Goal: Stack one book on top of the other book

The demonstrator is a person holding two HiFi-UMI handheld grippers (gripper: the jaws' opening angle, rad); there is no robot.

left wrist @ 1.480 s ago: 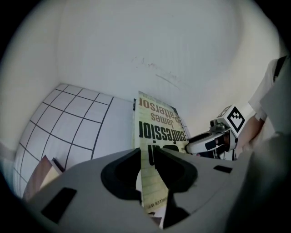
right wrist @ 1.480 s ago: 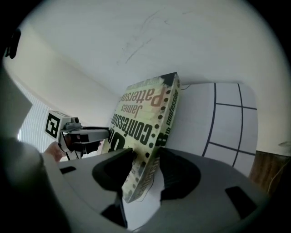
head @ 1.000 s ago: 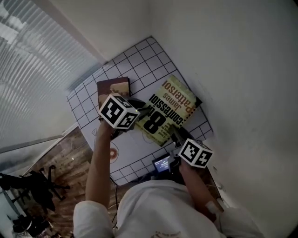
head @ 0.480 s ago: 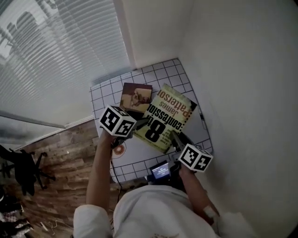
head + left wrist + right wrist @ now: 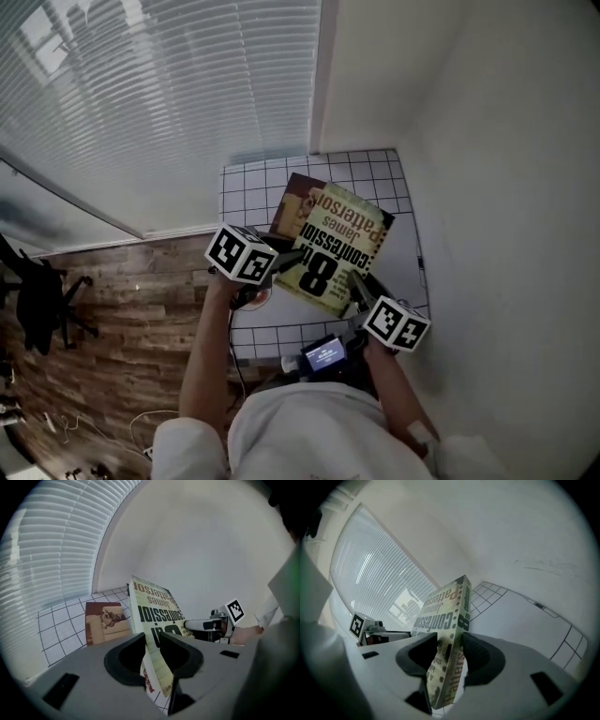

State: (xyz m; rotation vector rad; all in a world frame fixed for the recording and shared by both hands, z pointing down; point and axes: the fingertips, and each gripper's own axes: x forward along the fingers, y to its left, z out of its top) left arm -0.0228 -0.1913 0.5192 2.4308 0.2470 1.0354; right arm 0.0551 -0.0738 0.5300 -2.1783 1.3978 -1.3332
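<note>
Two grippers share one load.

Head view: the yellow book (image 5: 336,248) is carried above the gridded table (image 5: 248,183), its long axis running away from the person and slanting to the right of the picture. The left gripper (image 5: 281,261) takes its near left corner and the right gripper (image 5: 361,289) its near right edge. The brown book (image 5: 292,208) lies flat on the table at the far left of the load, part of it covered from sight by the yellow book's far corner. The left gripper is the nearer of the two to it.

Left gripper view: the jaws stand at a narrow gap, clamped on the thin edge of the yellow book (image 5: 154,616). The brown book (image 5: 105,623) lies beyond and to the left of the jaws, clear of them.

Right gripper view: the jaws are set a little wider, pressed on both sides of the spine end of the yellow book (image 5: 445,616). The brown book is not seen here.

Judgement: the load needs to travel further left and away before it sits squarely over the brown book.
</note>
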